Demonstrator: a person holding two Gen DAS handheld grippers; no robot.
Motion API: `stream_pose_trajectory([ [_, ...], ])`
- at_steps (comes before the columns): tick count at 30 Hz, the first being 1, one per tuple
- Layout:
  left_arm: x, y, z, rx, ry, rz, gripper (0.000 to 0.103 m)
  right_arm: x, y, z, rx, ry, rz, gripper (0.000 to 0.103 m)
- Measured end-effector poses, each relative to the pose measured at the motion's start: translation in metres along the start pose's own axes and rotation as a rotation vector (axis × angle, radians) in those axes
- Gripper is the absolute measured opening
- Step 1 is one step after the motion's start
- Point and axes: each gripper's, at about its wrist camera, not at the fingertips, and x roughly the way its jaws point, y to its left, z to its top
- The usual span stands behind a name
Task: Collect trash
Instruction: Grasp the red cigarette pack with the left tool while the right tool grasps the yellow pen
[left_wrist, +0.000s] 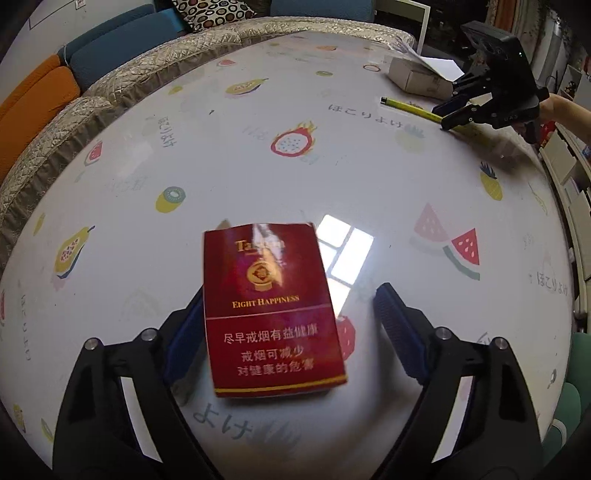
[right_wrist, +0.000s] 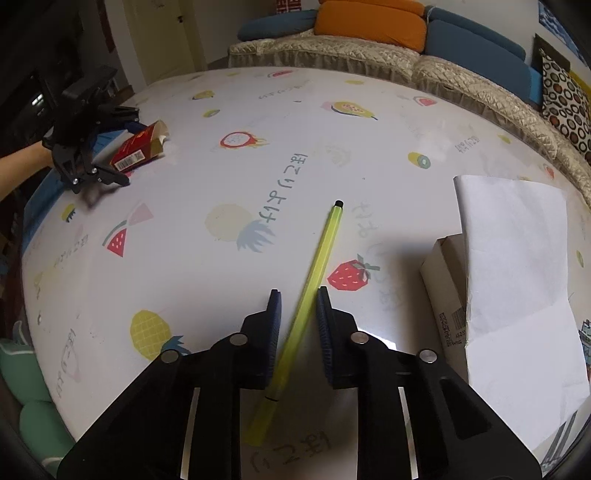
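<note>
A red cigarette pack (left_wrist: 271, 306) lies on the fruit-print table (left_wrist: 221, 147) between the fingers of my left gripper (left_wrist: 291, 325). The jaws stand wide open, the left pad touching or close to the pack's edge, the right pad apart from it. The pack also shows in the right wrist view (right_wrist: 138, 149), with its lid open, inside the left gripper (right_wrist: 122, 147). A yellow-green pen (right_wrist: 312, 280) lies on the table between the fingers of my right gripper (right_wrist: 298, 325), which is partly closed around it without clear contact. The left wrist view shows the right gripper (left_wrist: 441, 118) over the pen (left_wrist: 410, 107).
A cardboard box (right_wrist: 447, 295) with a white sheet of paper (right_wrist: 517, 280) over it lies right of the pen; it also shows in the left wrist view (left_wrist: 413, 75). A quilted sofa (right_wrist: 369, 55) with cushions runs along the table's far side.
</note>
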Motion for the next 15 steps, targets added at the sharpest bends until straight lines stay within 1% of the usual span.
stream_pose_trajectory([
  [1, -0.001, -0.002, 0.001, 0.004, -0.005, -0.003, 0.075, 0.000, 0.002, 0.000, -0.006, 0.000, 0.005, 0.014],
  [3, -0.002, -0.005, 0.005, 0.014, -0.010, -0.011, 0.056, 0.000, 0.009, 0.000, -0.019, 0.003, 0.014, 0.013],
  [6, -0.002, -0.012, 0.007, 0.028, 0.006, -0.012, 0.055, 0.000, 0.020, -0.001, -0.037, 0.006, 0.029, 0.009],
  [10, -0.005, -0.026, 0.008, 0.056, 0.004, -0.029, 0.055, -0.006, 0.033, -0.001, -0.052, 0.003, 0.051, 0.009],
  [15, -0.019, -0.048, 0.013, 0.099, -0.010, -0.028, 0.055, -0.027, 0.046, 0.001, -0.067, -0.016, 0.050, 0.009],
])
